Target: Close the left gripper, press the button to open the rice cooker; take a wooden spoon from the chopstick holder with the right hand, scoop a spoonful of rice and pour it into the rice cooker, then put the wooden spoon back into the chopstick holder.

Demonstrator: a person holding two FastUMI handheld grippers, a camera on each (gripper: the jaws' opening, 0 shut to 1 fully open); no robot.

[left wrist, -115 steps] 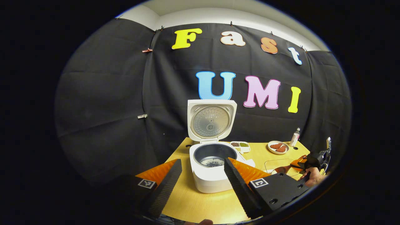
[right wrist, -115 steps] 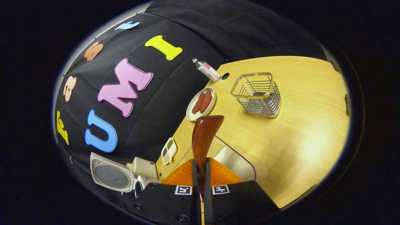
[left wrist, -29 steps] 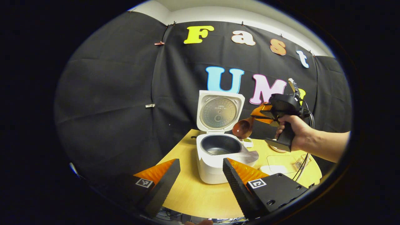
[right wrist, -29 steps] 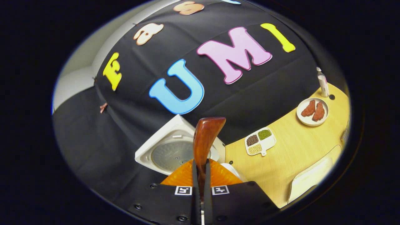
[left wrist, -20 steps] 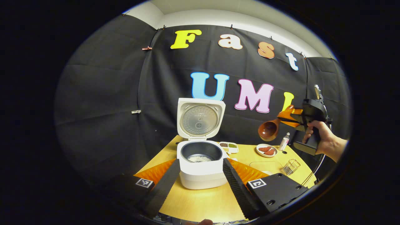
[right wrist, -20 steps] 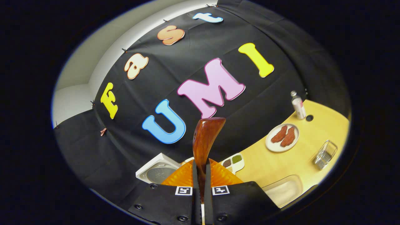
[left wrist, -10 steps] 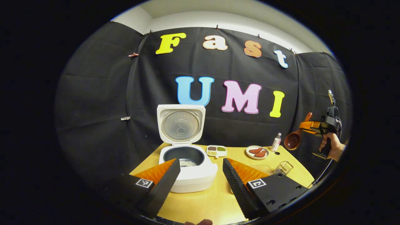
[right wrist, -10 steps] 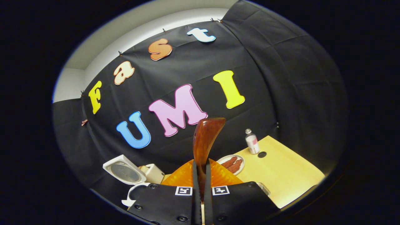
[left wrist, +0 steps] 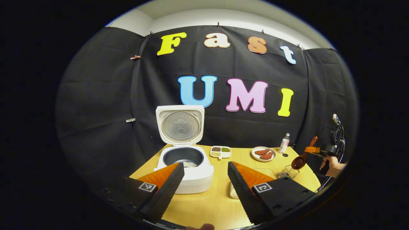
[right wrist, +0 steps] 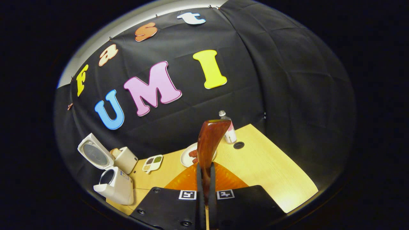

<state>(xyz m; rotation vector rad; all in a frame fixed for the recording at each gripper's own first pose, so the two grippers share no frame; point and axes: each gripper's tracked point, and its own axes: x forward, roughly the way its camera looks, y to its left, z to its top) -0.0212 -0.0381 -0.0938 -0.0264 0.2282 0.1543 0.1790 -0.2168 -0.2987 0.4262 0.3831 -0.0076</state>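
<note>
The white rice cooker [left wrist: 185, 174] stands open on the table with its lid [left wrist: 180, 124] upright and a little white rice [left wrist: 191, 164] in the dark pot. My left gripper [left wrist: 205, 164] hovers open in front of it, holding nothing. Far to the right, a hand holds my right gripper [left wrist: 311, 149], shut on the handle of the wooden spoon [left wrist: 302, 159]; the spoon's bowl hangs tilted down just above the wire chopstick holder [left wrist: 289, 172]. In the right gripper view the spoon [right wrist: 209, 140] rises from between the shut fingers of my right gripper [right wrist: 206, 166], and the cooker [right wrist: 113, 185] sits at the lower left.
Along the back of the wooden table [left wrist: 211, 204] stand a divided dish of beans [left wrist: 220, 151], a plate with reddish pieces [left wrist: 263, 154] and a small bottle [left wrist: 284, 143]. A clear tray [left wrist: 271, 172] lies partly behind my left gripper's right finger.
My right gripper carried the spoon from over the cooker to the right and down, to just above the wire holder. The left gripper view drew back and shifted, so the cooker sits farther left.
</note>
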